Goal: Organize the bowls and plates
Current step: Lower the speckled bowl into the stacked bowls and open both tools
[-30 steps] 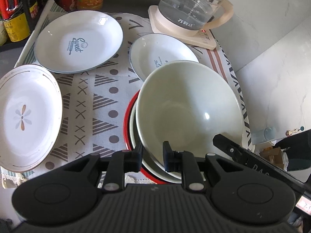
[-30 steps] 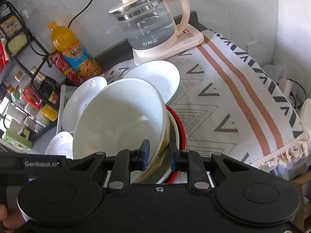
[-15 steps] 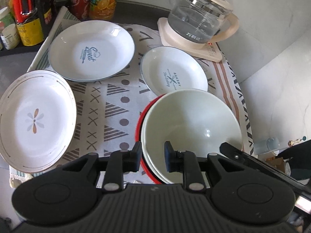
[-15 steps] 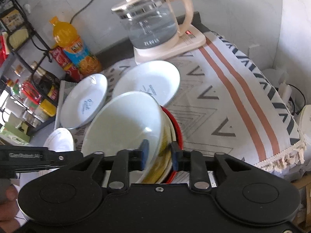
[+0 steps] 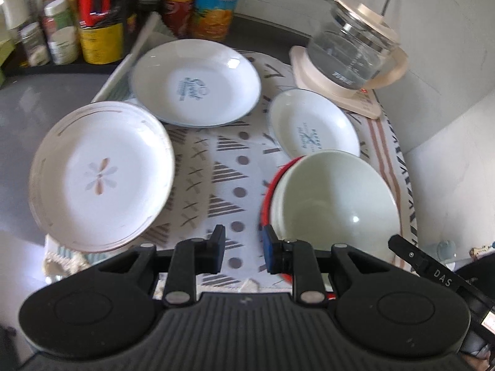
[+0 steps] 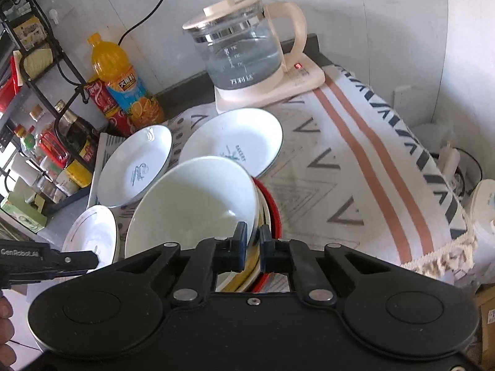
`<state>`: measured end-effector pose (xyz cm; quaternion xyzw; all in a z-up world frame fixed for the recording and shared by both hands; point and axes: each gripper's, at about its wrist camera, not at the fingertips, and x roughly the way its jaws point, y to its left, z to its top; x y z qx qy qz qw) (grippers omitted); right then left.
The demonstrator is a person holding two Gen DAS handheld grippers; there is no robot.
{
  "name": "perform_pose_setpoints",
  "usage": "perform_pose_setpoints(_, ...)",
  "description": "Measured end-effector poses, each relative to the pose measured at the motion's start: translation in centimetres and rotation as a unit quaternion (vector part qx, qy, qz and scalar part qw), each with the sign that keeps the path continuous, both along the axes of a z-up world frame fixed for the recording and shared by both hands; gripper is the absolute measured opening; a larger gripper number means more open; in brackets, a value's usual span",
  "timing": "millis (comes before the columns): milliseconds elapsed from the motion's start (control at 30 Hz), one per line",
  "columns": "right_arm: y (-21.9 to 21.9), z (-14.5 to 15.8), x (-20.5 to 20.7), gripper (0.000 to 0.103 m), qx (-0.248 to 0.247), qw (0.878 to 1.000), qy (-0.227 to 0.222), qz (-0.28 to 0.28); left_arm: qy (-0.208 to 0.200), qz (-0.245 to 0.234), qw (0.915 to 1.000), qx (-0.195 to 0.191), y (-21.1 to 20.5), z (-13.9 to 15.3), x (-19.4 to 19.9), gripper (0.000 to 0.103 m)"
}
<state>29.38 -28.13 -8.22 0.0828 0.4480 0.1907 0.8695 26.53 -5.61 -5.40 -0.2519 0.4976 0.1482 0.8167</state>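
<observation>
Right gripper [image 6: 251, 249]: your jaws are pinched nearly together on the near rim of the top white bowl [image 6: 198, 207], one pad inside the wall, the other outside. That bowl sits tilted in a stack of bowls; a yellow-edged bowl [image 6: 247, 273] and a red-rimmed bowl [image 6: 273, 207] show beneath it.

Left gripper [image 5: 243, 249]: your jaws stand a little apart with nothing between them, only the patterned cloth [image 5: 222, 167] behind the gap. The right-hand pad lies just beside the stack's red rim; contact cannot be told.

Taking the bowl stack as landmark, in the left wrist view:
- The small plate with blue lettering [image 5: 312, 123] lies just behind it, rims close or overlapping.
- The larger plate with blue script [image 5: 196, 82] lies behind and to the left, apart from it.
- The flower-marked plate [image 5: 100, 174] lies to the left, well apart, overhanging the cloth's left edge.
- The glass kettle [image 5: 352, 49] stands on its cream base behind it, past the small plate.
- The bottles and cans [image 5: 198, 3] stand farthest behind, along the wall.

Picture slightly blurred in the left view.
</observation>
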Motion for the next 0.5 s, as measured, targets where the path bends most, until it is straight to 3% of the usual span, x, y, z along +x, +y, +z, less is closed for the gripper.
perform_pose_setpoints(133, 0.3, 0.5, -0.8, 0.014, -0.004, 1.0, -0.004, 0.008, 0.004, 0.021, 0.9997, 0.009, 0.8, 0.1, -1.4, 0.029)
perform_pose_setpoints(267, 0.8, 0.9, -1.0, 0.027, -0.004, 1.0, -0.005, 0.012, 0.005, 0.043, 0.999, 0.012, 1.8, 0.1, -2.9, 0.033)
perform_pose_setpoints(500, 2.4, 2.7, -1.5, 0.038, -0.002, 0.999, -0.033, 0.03, 0.0, 0.085, 0.9961, 0.025, 3.5, 0.5, -4.9, 0.054)
